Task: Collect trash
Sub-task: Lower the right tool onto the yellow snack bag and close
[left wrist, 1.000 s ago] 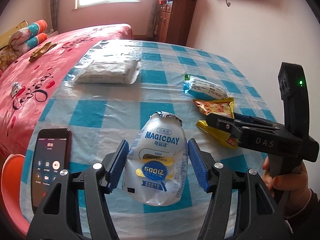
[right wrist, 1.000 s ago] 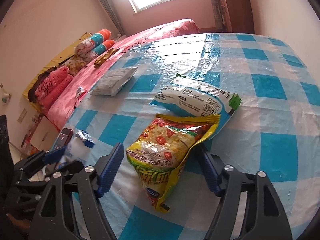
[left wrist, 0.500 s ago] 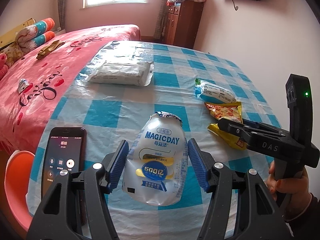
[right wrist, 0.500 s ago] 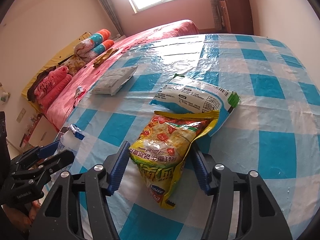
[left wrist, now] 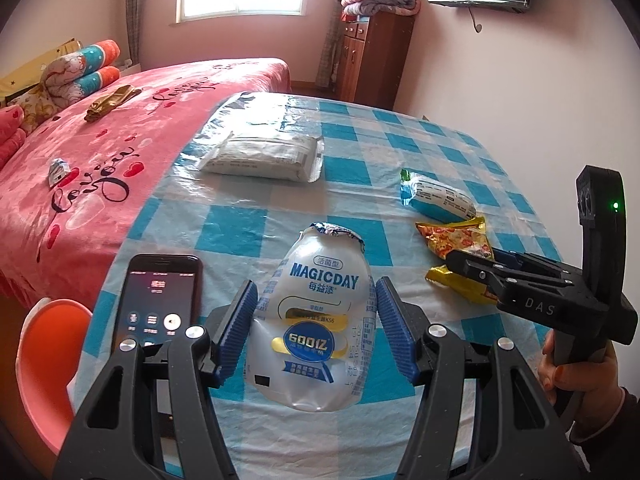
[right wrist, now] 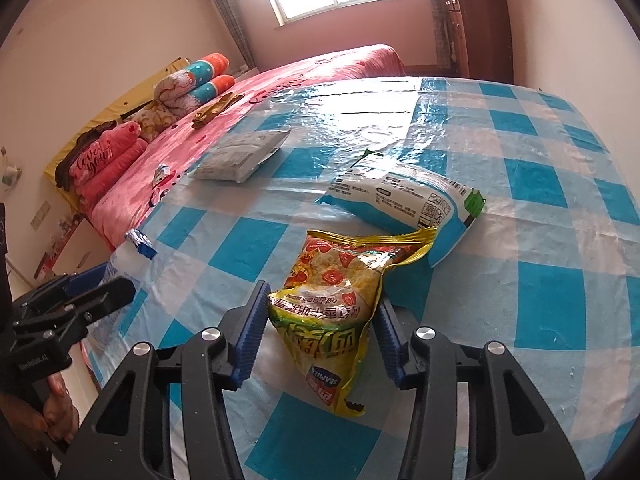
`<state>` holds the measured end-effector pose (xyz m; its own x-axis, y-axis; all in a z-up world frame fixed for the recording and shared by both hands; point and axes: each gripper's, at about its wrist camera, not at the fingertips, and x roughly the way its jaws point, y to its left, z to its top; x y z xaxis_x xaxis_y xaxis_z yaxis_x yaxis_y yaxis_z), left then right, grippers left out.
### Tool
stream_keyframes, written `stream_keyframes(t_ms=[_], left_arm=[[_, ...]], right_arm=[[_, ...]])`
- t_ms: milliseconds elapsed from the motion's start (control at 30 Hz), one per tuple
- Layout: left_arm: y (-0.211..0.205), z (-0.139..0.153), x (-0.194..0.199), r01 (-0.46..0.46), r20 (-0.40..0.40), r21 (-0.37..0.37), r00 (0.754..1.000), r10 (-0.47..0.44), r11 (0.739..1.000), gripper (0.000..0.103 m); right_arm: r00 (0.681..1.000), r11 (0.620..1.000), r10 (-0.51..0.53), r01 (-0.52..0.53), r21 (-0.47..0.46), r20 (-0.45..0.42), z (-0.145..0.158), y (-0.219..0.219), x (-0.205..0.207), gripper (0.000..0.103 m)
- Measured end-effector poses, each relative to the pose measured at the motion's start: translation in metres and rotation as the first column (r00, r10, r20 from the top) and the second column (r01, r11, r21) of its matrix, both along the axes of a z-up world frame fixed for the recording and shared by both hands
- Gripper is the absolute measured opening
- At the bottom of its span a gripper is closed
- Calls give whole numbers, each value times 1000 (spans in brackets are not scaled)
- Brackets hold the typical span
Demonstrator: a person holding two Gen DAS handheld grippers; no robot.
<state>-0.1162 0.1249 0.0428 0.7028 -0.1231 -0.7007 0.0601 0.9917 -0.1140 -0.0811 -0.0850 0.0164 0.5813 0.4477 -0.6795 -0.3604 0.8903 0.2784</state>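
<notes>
Left wrist view: the left gripper (left wrist: 314, 320) angles down over the checked table (left wrist: 224, 236), its blue pads clamped on the white MAGICDAY bottle (left wrist: 316, 320), beside a phone (left wrist: 158, 300). To the right a hand (left wrist: 576, 368) grips the other tool's handle.

Right wrist view: the right gripper (right wrist: 320, 332) tilts down too; its jaws have just been closing and now pinch the yellow snack bag (right wrist: 340, 292) lying on the table, its top touching a white-and-blue packet (right wrist: 404, 196).

Desk (left wrist: 360, 168), blue-white checked plastic cover: grey packet (left wrist: 260, 156), white-blue wrapper (right wrist: 404, 196), yellow snack bag (right wrist: 336, 292), phone (left wrist: 160, 300). Pink bed (left wrist: 100, 152) beside.
</notes>
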Motion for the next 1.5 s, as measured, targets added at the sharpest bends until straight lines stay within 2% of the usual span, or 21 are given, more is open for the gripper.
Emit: stream_keyframes(t_ms=[167, 433, 733, 933, 1033, 1100, 1167, 1300, 1500], left_arm=[[6, 3, -6, -12, 7, 3, 1000, 12, 1000, 62], [14, 7, -13, -20, 18, 0, 1000, 20, 1000, 62], [14, 9, -17, -11, 24, 0, 1000, 11, 1000, 62], [16, 6, -20, -10, 11, -10, 1000, 10, 1000, 62], [19, 7, -20, -16, 6, -17, 1000, 16, 1000, 62], [20, 9, -20, -16, 9, -27, 1000, 16, 1000, 62], [21, 10, -22, -15, 17, -27, 1000, 16, 1000, 62], [21, 11, -24, -6, 18, -37, 1000, 6, 999, 62], [23, 13, -27, -1, 25, -40, 1000, 2, 999, 62]], right_arm=[[1000, 1000, 17, -17, -25, 14, 4, 6, -5, 42], [999, 998, 25, -24, -57, 29, 5, 10, -11, 40], [999, 999, 34, -35, -24, -34, 2, -6, -21, 41], [999, 1000, -2, 0, -31, -47, 3, -22, -28, 47], [998, 999, -30, 28, -26, -56, 4, -29, -28, 53], [997, 999, -46, 45, -21, -61, 5, -31, -27, 63], [996, 998, -62, 61, -19, -61, 7, -33, -27, 68], [995, 996, -81, 79, -31, -63, 9, -31, -26, 73], [989, 991, -113, 106, -82, -92, 6, -17, -16, 74]])
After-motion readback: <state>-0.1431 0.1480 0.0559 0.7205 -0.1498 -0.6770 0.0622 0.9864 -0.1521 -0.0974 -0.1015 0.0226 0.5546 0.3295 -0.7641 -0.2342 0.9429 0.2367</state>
